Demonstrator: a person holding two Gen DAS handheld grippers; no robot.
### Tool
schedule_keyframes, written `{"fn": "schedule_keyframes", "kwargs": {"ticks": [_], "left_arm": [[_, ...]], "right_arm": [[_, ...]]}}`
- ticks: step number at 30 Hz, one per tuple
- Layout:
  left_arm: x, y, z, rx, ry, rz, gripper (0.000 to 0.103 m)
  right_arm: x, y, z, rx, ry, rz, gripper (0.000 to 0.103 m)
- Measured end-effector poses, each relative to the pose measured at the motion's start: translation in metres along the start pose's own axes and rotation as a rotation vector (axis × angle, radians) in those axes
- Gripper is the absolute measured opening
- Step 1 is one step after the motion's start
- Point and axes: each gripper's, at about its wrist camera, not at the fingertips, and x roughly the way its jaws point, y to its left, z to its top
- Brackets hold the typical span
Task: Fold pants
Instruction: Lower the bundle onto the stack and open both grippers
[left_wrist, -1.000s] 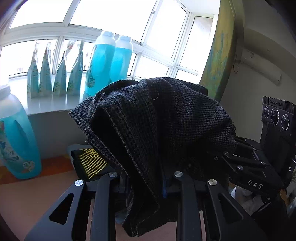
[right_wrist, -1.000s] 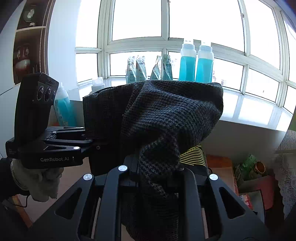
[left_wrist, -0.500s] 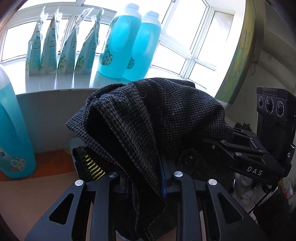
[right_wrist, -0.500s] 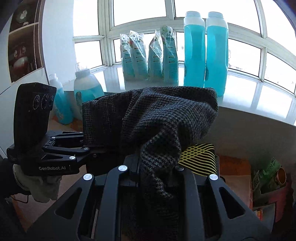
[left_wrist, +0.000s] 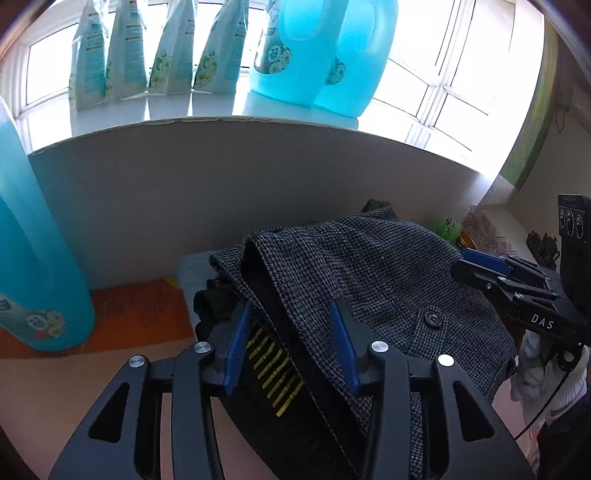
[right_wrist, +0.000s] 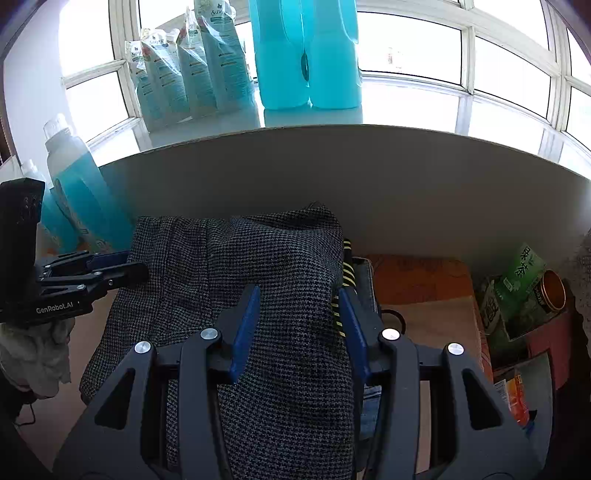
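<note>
The dark houndstooth pants (left_wrist: 388, 273) lie bunched in the lower middle of both views, resting on a stack of folded clothes, the top one black with yellow stripes (left_wrist: 277, 373), close under the grey wall below the window sill (left_wrist: 221, 122).

In the left wrist view the left gripper (left_wrist: 291, 343) has just been opening: its blue-padded jaws stand partly apart with a fold of the pants running between them, and the pads press on nothing that I can see. The right gripper (left_wrist: 476, 273) pokes in from the right edge of that frame, its tip against the cloth.

In the right wrist view the right gripper (right_wrist: 299, 321) has likewise just been opening; its jaws stand partly spread, with a hump of fabric lying loose between them. The left gripper (right_wrist: 125, 271) reaches in from the left edge, touching the pants' side.

Blue detergent bottles (right_wrist: 306, 55) and refill pouches (right_wrist: 192, 62) line the sill at the top. A green tea packet (right_wrist: 524, 269) sits at right.
</note>
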Motion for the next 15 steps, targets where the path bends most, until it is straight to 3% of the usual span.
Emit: {"fn": "schedule_keyframes", "kwargs": {"ticks": [6, 15], "left_arm": [[-0.017, 0.009, 0.005, 0.0, -0.017, 0.007, 0.041], [-0.045, -0.015, 0.008, 0.056, -0.041, -0.002, 0.041]], "right_arm": [[-0.006, 0.012, -0.005, -0.033, 0.008, -0.06, 0.047], [-0.032, 0.017, -0.024, 0.011, -0.02, -0.093, 0.052]]}}
